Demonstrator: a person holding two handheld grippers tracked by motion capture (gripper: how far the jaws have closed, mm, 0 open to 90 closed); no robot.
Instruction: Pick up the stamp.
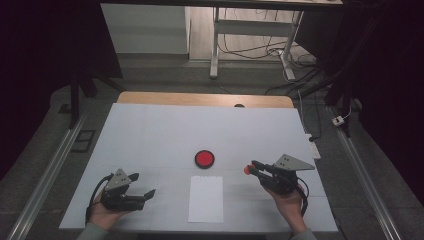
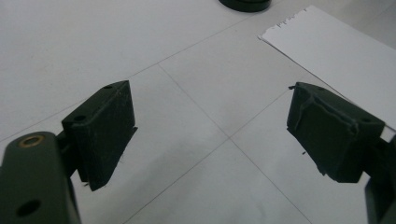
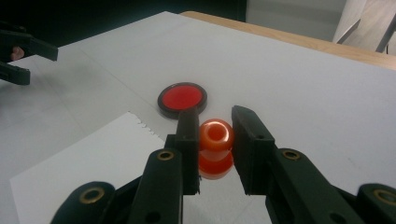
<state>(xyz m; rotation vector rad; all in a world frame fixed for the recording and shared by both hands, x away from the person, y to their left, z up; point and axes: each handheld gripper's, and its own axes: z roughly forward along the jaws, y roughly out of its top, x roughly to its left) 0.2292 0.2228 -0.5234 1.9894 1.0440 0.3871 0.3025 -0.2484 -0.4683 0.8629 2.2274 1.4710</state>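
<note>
The orange piece [image 3: 215, 134] between the right gripper's [image 3: 214, 140] fingers [image 3: 188, 135] looks like glossy plastic, smooth and slightly translucent, with bright highlights on its rounded top. The fingers are matt black, plastic by the look, with brass-coloured metal rings set into their arms. On the left gripper [image 2: 210, 135] the pads [image 2: 105, 130] look rubbery, dull and scuffed, with rough, frayed edges. The round red pad [image 3: 182, 97] has a smooth, faintly shiny red face in a dark matt rim. The sheet of paper [image 1: 206, 197] is plain matt white, one edge torn ragged. The table [image 1: 150, 135] is covered in smooth matt white, with a wooden edge at the far side.
</note>
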